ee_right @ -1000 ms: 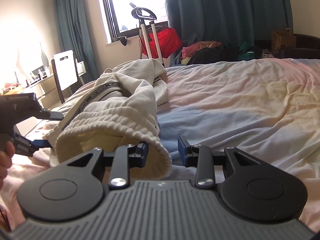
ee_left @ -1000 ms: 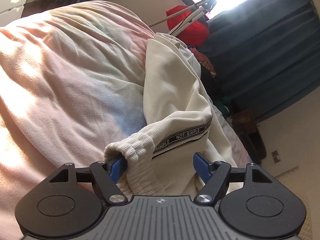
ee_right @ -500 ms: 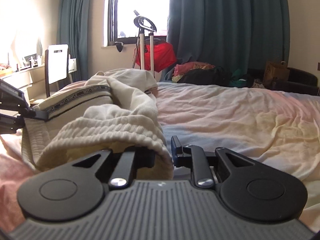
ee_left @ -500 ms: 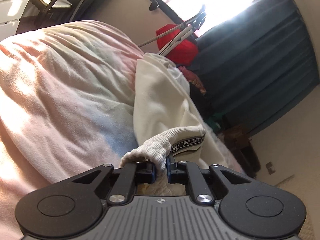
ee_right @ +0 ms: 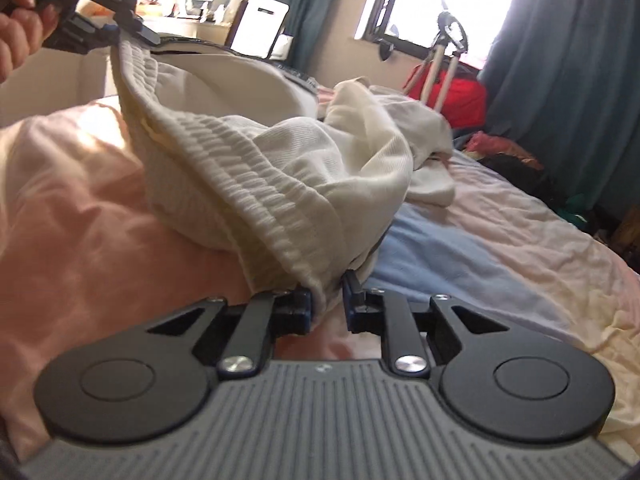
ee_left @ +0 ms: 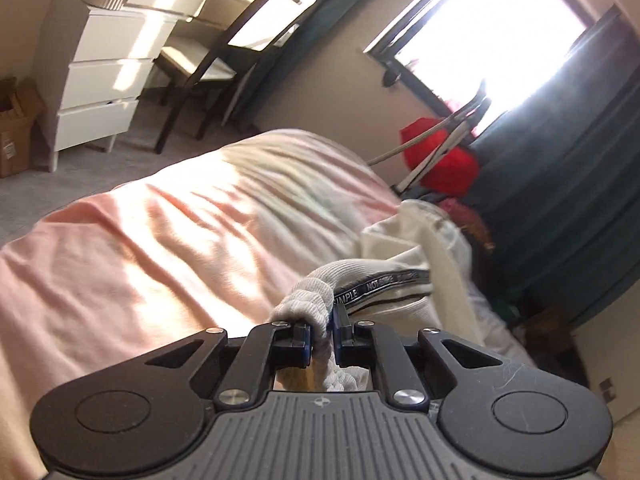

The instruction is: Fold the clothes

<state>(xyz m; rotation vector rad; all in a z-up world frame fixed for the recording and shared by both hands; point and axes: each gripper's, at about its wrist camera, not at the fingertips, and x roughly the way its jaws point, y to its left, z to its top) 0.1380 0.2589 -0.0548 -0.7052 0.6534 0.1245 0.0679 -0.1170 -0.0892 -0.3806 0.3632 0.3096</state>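
Fingers of both grippers, left (ee_left: 322, 334) and right (ee_right: 327, 304), now clamp the waistband (ee_right: 256, 168); trousers (ee_right: 360, 148) lifted off bed (ee_right: 480, 248), ready for spreading.

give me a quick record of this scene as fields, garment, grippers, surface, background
garment: cream trousers with ribbed waistband and a lettered black stripe
left gripper: shut on the waistband, raised above the bed
right gripper: shut on the waistband's other end, low near the bed
surface: bedsheet, pink and pale blue, wrinkled
garment state: waistband stretched between grippers, legs trailing on the bed
background: white drawers, chair, teal curtains, red bag
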